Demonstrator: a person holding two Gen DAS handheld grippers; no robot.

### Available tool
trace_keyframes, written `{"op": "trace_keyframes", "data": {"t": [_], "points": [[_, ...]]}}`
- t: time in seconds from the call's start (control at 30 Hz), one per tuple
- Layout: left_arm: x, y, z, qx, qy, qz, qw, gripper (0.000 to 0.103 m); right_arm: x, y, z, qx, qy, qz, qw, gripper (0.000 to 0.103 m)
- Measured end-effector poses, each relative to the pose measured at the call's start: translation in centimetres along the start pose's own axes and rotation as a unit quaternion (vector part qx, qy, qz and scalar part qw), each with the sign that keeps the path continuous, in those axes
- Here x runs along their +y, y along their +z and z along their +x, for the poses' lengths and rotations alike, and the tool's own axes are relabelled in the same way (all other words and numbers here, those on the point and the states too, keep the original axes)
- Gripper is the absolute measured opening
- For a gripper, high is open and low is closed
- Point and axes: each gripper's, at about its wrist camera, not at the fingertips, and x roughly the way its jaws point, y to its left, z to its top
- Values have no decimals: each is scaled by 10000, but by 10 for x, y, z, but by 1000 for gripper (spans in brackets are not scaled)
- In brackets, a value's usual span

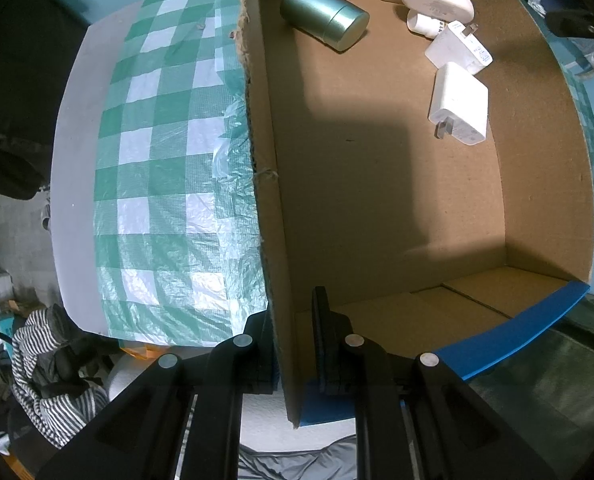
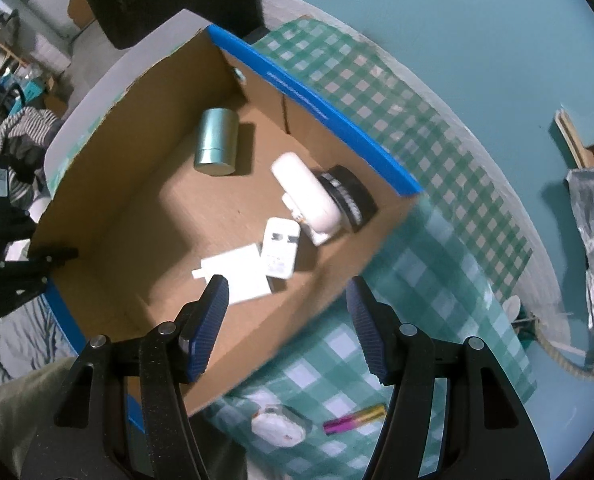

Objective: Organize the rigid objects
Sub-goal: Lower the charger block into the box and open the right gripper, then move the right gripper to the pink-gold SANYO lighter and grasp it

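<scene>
**Steady the box, fetch the next piece**

The left tool (image 1: 293,340) is clamped on the near corner of the box (image 1: 377,184), one pad outside the cardboard wall and one inside, pointing straight down. That grip should simply be kept: it pins the box on the table (image 2: 449,168) while the other side works.

The right tool (image 2: 287,320) hangs above the box's near wall with its jaws about half open and nothing between them. Below it, inside the box, lie two white chargers (image 2: 241,276), a white oval case (image 2: 309,196) leaning on a black round thing (image 2: 349,196), and a green tin (image 2: 215,142) on its side nearer the far wall.

Judging by this, a piece has been dropped in and the next step is another pick. Two things are outside, on the checked cloth (image 2: 437,240) just beside the box: a white round object (image 2: 275,426), too blurred to name, and a battery (image 2: 355,418).

To do it well, clear the wall before moving across, then come down over one item only. The battery is thin and may roll, so close across its width with the pads low to the cloth. Open wider for the white object.
</scene>
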Motion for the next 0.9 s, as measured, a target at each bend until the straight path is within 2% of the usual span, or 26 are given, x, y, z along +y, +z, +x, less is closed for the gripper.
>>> {"op": "trace_keyframes", "data": {"t": [0.37, 0.57, 0.77, 0.9], "points": [[0, 0, -1, 5, 9, 20, 10000, 13, -31, -39, -13, -39, -62, 598, 9982, 62], [2, 0, -1, -4, -17, 0, 10000, 13, -53, -73, -6, 43, 29, 1198, 9928, 62], [2, 0, -1, -5, -12, 5, 10000, 13, -85, -114, 21, 286, 160, 2078, 9776, 63], [3, -1, -1, -5, -3, 7, 10000, 14, -105, -142, 41, 445, 171, 2708, 9615, 63]]}}
